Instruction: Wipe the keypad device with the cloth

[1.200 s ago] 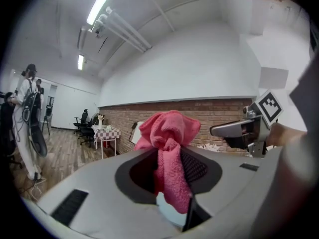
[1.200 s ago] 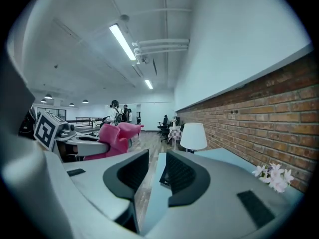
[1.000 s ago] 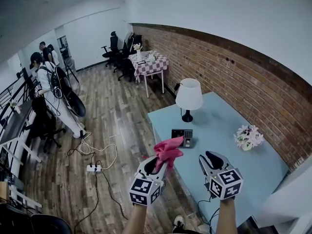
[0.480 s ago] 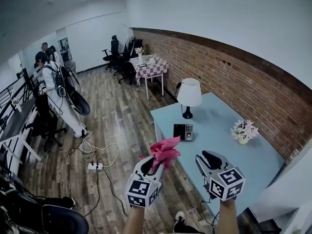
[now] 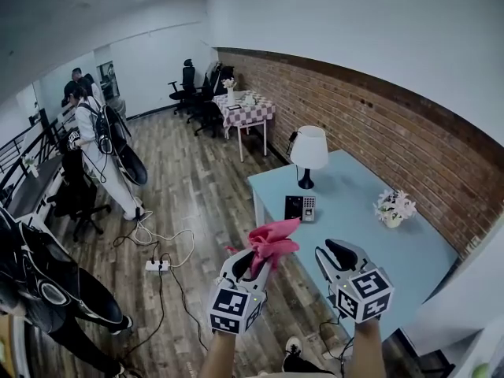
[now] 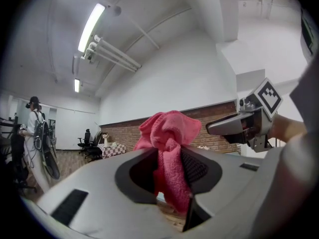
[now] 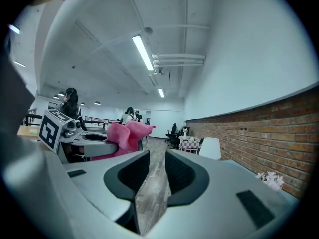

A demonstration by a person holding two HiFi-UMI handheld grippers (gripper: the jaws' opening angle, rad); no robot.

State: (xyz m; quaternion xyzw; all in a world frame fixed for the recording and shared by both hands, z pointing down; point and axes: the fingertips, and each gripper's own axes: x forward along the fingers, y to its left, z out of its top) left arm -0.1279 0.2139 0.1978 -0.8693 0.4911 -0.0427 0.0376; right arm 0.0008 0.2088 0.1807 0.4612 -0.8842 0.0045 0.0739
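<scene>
Pink cloth (image 5: 272, 241) sits clamped in the left claw (image 5: 260, 260), while the right claw (image 5: 332, 252) is empty, its jaws a little apart and just now closing slightly. The keypad device (image 5: 300, 208) lies near the table's (image 5: 370, 242) left edge, just before the lamp (image 5: 309, 152), well apart from both claws. It sits ahead and slightly right of the cloth, so the left hand likely reaches that way.

approach: near half of table (image 5: 370, 250) bare, free passage from its near edge | keypad (image 5: 300, 208): front and right side open | obstacle: lamp (image 5: 309, 152) upright just behind keypad | flowers (image 5: 393, 206) well apart, near wall (image 5: 378, 116) | wall closes table's far side
</scene>
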